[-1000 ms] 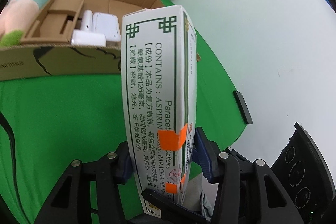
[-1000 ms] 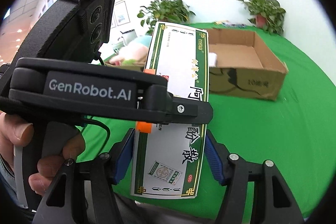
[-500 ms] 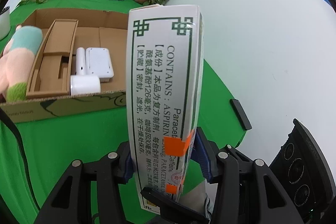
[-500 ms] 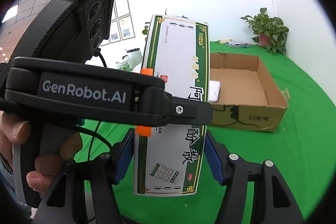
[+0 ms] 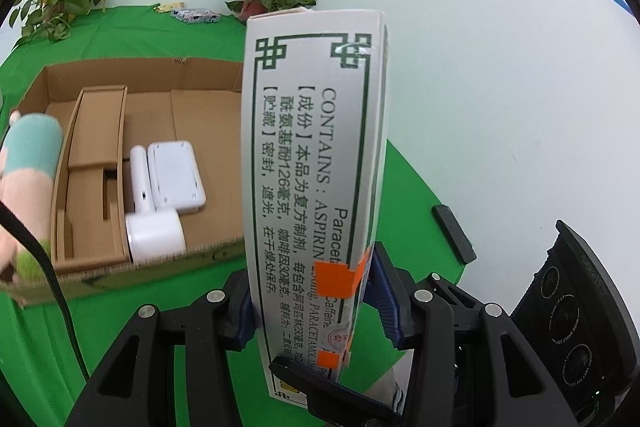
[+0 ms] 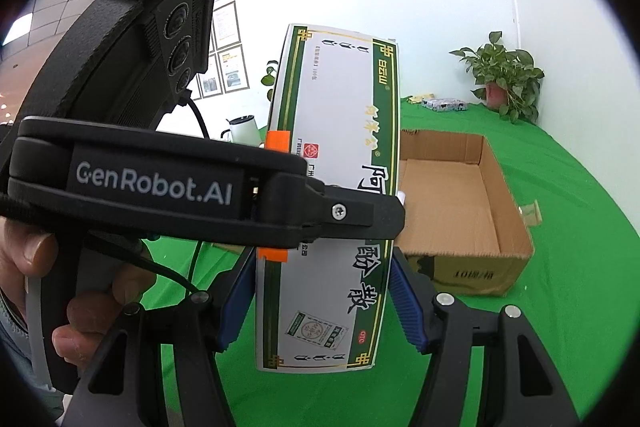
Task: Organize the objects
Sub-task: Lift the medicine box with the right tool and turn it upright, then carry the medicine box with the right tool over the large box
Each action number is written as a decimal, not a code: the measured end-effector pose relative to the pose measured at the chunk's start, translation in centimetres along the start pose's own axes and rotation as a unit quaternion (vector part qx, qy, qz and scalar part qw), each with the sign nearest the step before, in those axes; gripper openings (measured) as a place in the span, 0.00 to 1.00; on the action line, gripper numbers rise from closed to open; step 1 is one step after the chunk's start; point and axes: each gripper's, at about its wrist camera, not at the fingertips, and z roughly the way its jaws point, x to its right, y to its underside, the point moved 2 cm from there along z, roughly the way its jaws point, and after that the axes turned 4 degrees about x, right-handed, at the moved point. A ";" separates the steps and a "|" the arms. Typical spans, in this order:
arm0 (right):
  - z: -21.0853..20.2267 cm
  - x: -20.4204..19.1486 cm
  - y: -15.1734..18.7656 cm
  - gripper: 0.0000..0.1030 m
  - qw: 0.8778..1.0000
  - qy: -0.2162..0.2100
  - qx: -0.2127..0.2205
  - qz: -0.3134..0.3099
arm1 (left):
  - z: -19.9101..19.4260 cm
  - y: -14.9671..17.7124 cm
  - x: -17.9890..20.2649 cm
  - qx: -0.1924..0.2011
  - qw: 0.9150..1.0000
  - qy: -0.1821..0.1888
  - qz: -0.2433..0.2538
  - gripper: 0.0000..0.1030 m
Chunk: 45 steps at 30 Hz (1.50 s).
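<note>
The left gripper [image 5: 310, 303] is closed on the narrow sides of a tall white-and-green medicine box [image 5: 316, 163], its blue pads [image 5: 382, 291] pressed against the carton low down, just by the orange tape [image 5: 338, 277]. The right gripper [image 6: 320, 303] brackets the same medicine box [image 6: 336, 187] across its broad printed face; its blue pads sit just beside the edges, and I cannot tell whether they actually press or merely flank it. So the box is held upright in the air between both tools, above the green tablecloth [image 5: 120, 307] and short of the open cardboard box [image 5: 192, 115], which holds a cardboard insert [image 5: 92, 167] and white devices [image 5: 168, 187]. A plush toy [image 5: 28, 163] lies at the carton's left edge. The box looks light, stiff along its folded edges but easily dented on the wide panels, with a glossy and somewhat slippery finish; gripping the narrow sides low down, as the left tool does, seems safest, though the tall top could swing. Compared with a second ago, both views have tipped upward: the cardboard box sits lower in frame with more of its floor showing, and the wall photos now appear in the right view, suggesting the box has been raised.
</note>
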 end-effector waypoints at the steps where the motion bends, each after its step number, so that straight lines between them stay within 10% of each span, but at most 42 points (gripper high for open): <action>1: 0.5 0.4 -0.8 0.60 1.000 -0.001 0.000 0.002 | 0.1 -0.9 -0.1 0.001 1.000 0.001 0.002 0.44; 16: 6.6 5.2 -8.8 0.60 0.999 -0.003 -0.048 0.009 | 2.6 -10.5 -1.8 -0.010 1.000 0.016 -0.013 0.43; 45: 15.7 12.9 -2.4 0.60 0.973 0.010 -0.203 0.105 | 18.0 -7.2 -10.5 -0.145 0.980 0.033 -0.129 0.43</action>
